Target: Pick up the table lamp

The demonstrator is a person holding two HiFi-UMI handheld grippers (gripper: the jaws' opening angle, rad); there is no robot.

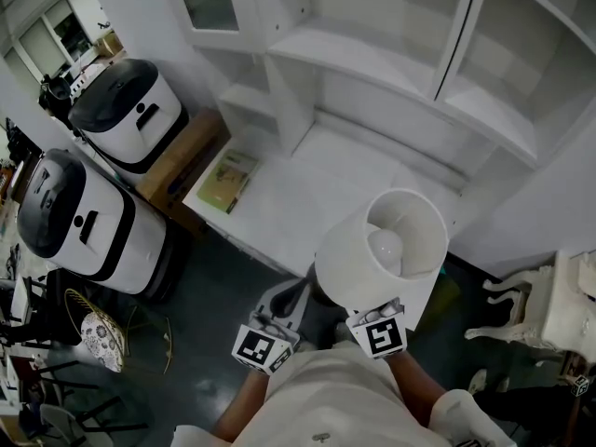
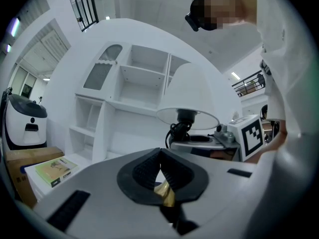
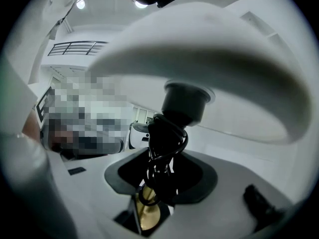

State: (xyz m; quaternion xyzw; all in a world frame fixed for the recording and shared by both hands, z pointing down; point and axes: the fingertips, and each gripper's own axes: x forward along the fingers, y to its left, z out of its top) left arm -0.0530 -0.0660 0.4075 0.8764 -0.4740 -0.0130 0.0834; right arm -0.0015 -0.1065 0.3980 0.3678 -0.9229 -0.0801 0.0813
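Two tools: a left hand-held gripper [image 2: 160, 169] and a right hand-held gripper [image 3: 159, 176], both level and close together in front of the person, off the near edge of the white surface [image 1: 307, 170].
Right grip: jaws partly apart and closed on the table lamp [image 1: 341, 270], just under its black socket [image 3: 185, 103]. The coiled black cord [image 3: 160, 153] is trapped between the pads and covers the neck.
Left grip: jaws together, pads meeting at the tips, and nothing of the lamp in them. A brass-coloured bit low between the pads looks like the tool's own part, though I cannot be sure.
Lamp's place: lifted clear of the surface and held upright off its near edge, over the dark floor. The white shade [image 2: 188, 94] is on top, with the bulb [image 1: 386, 246] visible down through its top opening. The base is hidden under the shade.
Stage: the pick-up looks done, with the lamp carried by one gripper alone.
Weight: probably light up top, with whatever weight it has down in the base.
Stiffness: the neck should be rigid. The shade is likely thin and would dent or tilt on its fitting if squeezed.
Fragility: the glass bulb and the shade are not for gripping or knocking.
Slip: the springy cord loops under the pads make a soft seat, so the lamp may twist or sag in the grip.
Best hold: the neck below the socket, as it is held now. The free left hand-held gripper could steady it lower down.
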